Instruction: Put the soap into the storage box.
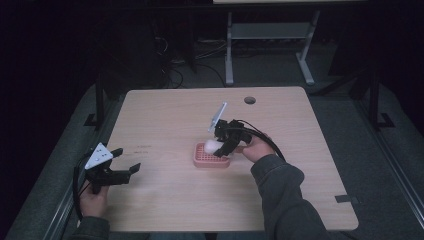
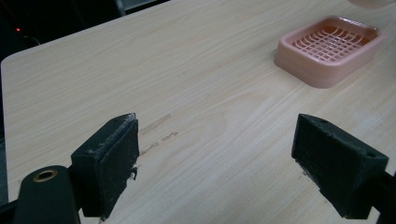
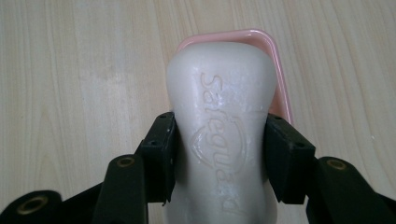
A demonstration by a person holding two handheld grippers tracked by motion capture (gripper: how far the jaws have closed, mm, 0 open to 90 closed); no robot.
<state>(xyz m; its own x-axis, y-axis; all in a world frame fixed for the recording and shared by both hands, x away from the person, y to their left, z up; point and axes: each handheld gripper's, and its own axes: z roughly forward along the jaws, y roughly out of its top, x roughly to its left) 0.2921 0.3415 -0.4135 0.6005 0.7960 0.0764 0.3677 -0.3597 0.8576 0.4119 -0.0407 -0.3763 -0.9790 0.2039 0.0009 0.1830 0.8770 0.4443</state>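
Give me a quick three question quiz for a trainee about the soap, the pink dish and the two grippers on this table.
1. What does the right gripper hold?
2. True or false: the soap bar already lies flat in the pink soap dish.
3. The left gripper is: A open with nothing between its jaws, B shut on the dish, C shut on the soap.

Key: 1. A white soap bar stamped Safeguard, clamped between both jaws. 2. False; it is held over the dish, whose grid is bare in the left gripper view. 3. A.

Dim lab (or workroom), bare wooden table (image 1: 165,115), floor cables (image 1: 172,75), desk frame (image 1: 270,32)
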